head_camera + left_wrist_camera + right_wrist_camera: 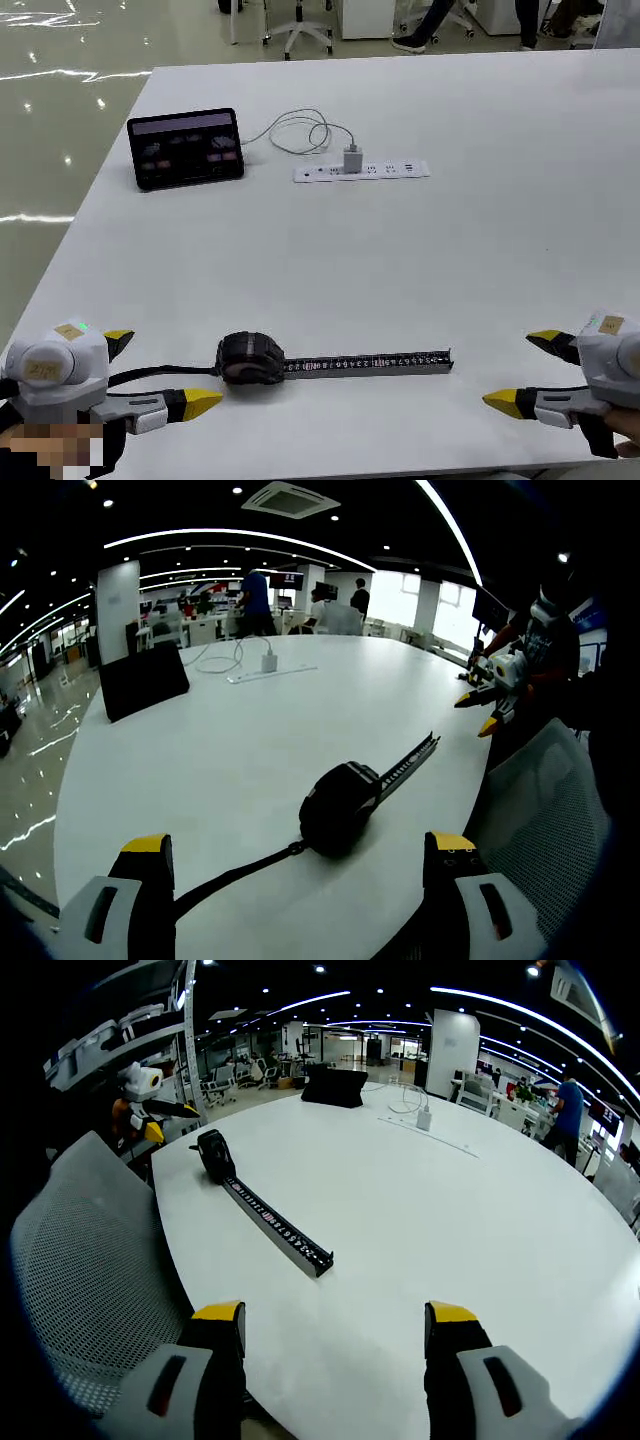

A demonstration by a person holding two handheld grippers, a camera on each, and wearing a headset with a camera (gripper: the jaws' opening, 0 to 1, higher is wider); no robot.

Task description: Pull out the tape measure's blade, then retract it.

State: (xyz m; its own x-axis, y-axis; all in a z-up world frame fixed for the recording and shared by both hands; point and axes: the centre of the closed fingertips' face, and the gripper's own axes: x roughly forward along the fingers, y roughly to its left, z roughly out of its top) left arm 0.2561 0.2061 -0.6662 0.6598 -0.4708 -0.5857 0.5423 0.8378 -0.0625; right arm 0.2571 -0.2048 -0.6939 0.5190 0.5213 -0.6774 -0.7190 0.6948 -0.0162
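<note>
Lying flat near the front edge of the white table (pixel 450 250), the tape measure (pixel 250 358) has its blade (pixel 368 364) drawn out to the right, end hook resting on the tabletop. Nothing grips it. Blade out with no hand on it suggests the lock is on, though the lock itself is too small to make out.

Left gripper (pixel 165 372): jaws spread wide, released, just left of the case. The black wrist strap (pixel 240 875) trails between them, so a short reach would pin the case.

Right gripper (pixel 518 369): jaws also spread, holding nothing, a little beyond the blade's hook, placed to guide the tip on retraction.

Judgement: pull-out done, retraction not yet begun.

Count: one tape measure, one blade, two grippers. Far side of table: one tablet (pixel 186 148), one power strip (pixel 362 171), one charger (pixel 354 159) with one looped cable (pixel 300 130).
</note>
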